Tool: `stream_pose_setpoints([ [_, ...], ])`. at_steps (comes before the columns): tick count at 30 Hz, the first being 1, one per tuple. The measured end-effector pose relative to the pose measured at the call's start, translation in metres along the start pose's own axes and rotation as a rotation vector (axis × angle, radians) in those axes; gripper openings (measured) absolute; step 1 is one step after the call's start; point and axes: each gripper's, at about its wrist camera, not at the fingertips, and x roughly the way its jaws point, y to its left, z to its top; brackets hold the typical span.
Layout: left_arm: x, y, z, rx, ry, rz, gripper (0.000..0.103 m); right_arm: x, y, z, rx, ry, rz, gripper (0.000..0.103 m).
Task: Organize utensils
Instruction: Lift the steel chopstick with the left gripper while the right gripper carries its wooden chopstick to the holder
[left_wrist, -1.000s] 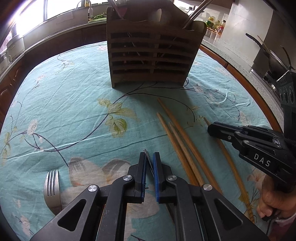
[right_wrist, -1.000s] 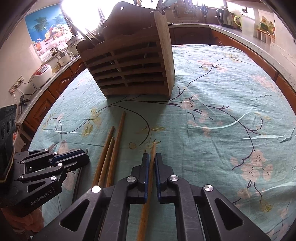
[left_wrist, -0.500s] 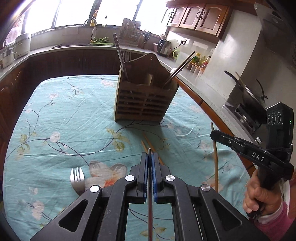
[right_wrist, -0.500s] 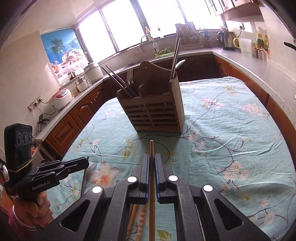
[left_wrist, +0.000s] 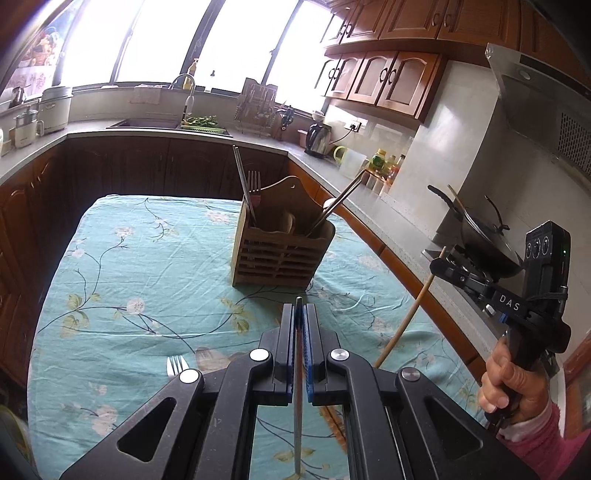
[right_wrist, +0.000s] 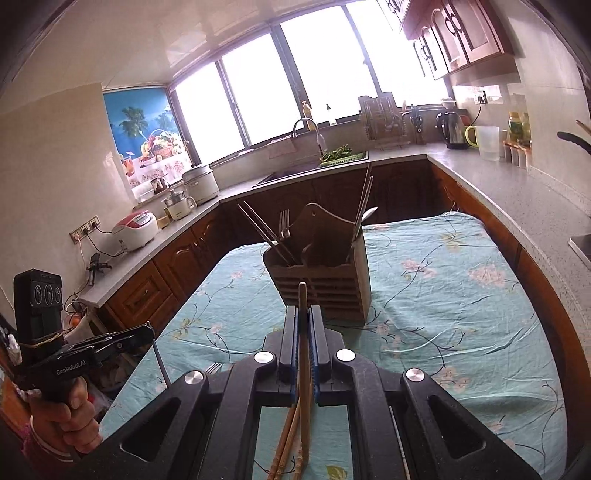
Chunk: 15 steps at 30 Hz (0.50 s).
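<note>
A wooden utensil holder (left_wrist: 282, 254) (right_wrist: 319, 284) stands on the floral tablecloth, holding a fork and metal chopsticks. My left gripper (left_wrist: 298, 314) is shut on a thin metal utensil (left_wrist: 297, 391), lifted high above the table. My right gripper (right_wrist: 303, 314) is shut on a wooden chopstick (right_wrist: 303, 354), also lifted; it shows at the right of the left wrist view (left_wrist: 408, 325). A fork (left_wrist: 175, 365) lies on the cloth at lower left. More wooden chopsticks (right_wrist: 286, 446) lie on the cloth below the right gripper.
The teal floral tablecloth (left_wrist: 129, 295) covers the table. Counters surround it, with a kettle (left_wrist: 317, 138), a wok on the stove (left_wrist: 476, 236), a rice cooker (right_wrist: 135, 229) and a sink (right_wrist: 295, 173).
Both grippers have risen from the table with their utensils, the left with the metal one, the right with the wooden chopstick. The holder now looks farther away and lower.
</note>
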Motion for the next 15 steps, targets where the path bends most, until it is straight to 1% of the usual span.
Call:
stream_pose_setpoints([
  [8,-0.013,0.0,0.002,0.009,-0.045,-0.006,0.002,-0.008,0.007,0.012,-0.012,-0.048,0.009,0.005],
  [15,-0.015,0.001,0.007,0.009,-0.076,-0.007,0.002,-0.011,0.01,0.02,-0.02,-0.079,0.014,0.005],
])
